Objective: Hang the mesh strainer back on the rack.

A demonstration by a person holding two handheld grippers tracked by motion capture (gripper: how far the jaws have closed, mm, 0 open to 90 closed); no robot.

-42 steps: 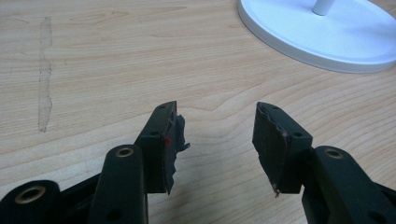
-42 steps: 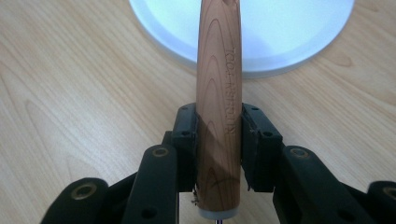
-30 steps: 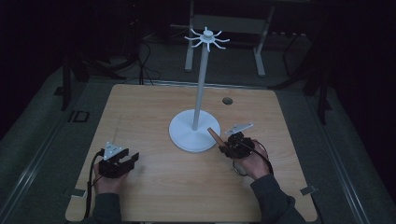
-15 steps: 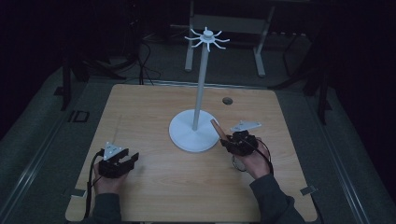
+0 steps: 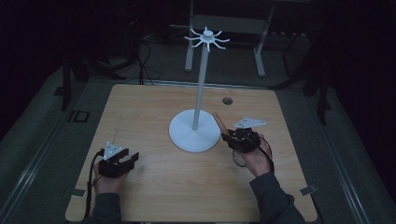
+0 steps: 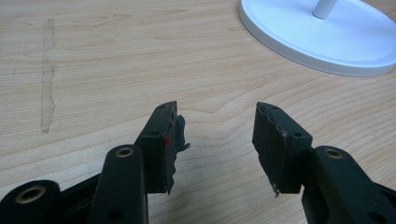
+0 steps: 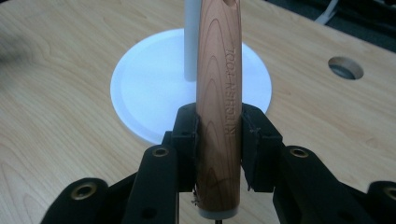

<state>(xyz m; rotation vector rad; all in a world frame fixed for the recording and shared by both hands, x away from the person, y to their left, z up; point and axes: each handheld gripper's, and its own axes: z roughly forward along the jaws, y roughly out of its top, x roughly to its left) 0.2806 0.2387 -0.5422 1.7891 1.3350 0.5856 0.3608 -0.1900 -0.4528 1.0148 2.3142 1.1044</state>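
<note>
Clamping wooden handle (image 7: 218,116), right gripper (image 7: 218,140) jaws; left gripper (image 6: 217,140) jaws wide, empty.

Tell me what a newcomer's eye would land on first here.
The tall white stand at the middle of the wooden table, with hooks fanning out at its top. Next, the wooden handle clamped in the right gripper beside the stand's round base; the left gripper sits open above bare wood.
</note>
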